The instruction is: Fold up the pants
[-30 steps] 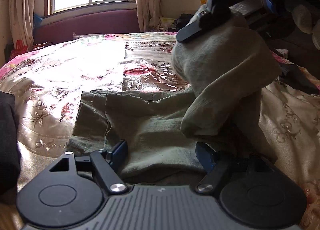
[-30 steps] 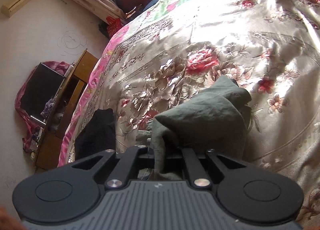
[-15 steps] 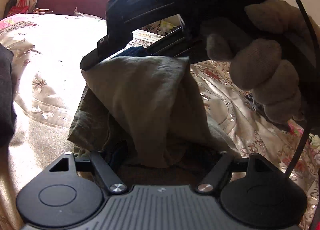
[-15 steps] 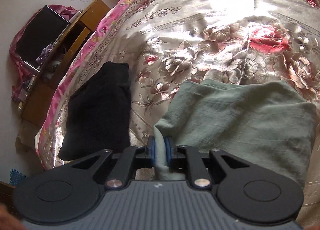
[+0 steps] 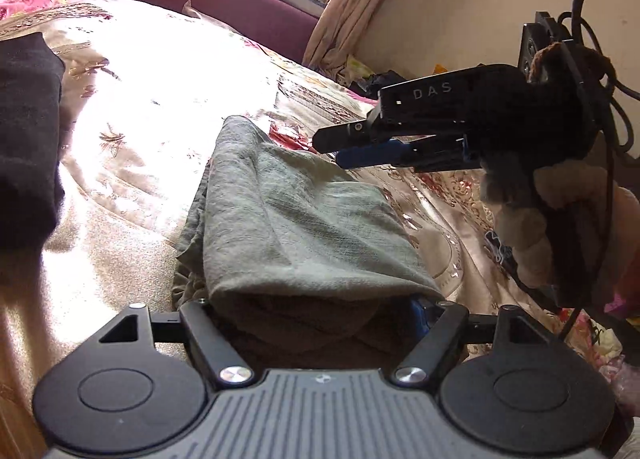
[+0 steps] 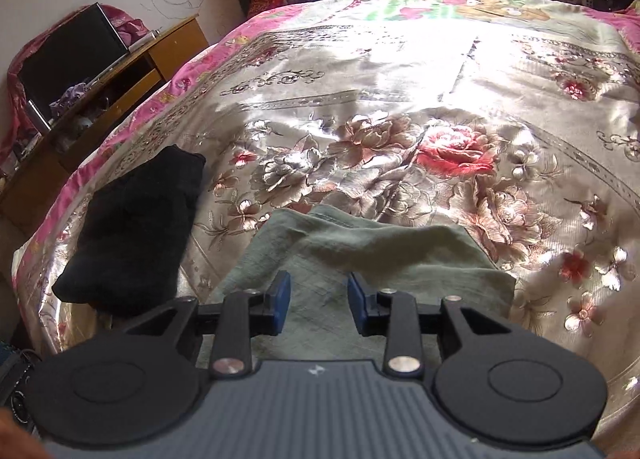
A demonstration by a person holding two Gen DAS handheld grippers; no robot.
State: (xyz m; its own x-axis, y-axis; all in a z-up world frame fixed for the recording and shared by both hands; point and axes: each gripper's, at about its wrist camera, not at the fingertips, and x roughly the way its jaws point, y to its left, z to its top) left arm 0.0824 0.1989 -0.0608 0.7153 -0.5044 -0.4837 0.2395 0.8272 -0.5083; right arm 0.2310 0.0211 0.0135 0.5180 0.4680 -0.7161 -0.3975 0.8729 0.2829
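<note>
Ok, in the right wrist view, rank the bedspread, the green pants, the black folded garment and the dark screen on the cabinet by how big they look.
1. Bedspread, clearly largest.
2. Green pants, though closest to the camera.
3. Black folded garment, not much smaller.
4. Dark screen, farthest away, so perhaps bigger than it looks.

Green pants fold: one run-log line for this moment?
pants: folded on bed | right hand-held gripper: opening, off cloth | left hand-held gripper: wide, straddling fold

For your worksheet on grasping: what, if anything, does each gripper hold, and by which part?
Nothing is held. The right gripper is opening above the green pants, pads clear. The left gripper stands wide around the folded edge, not pinching.
</note>
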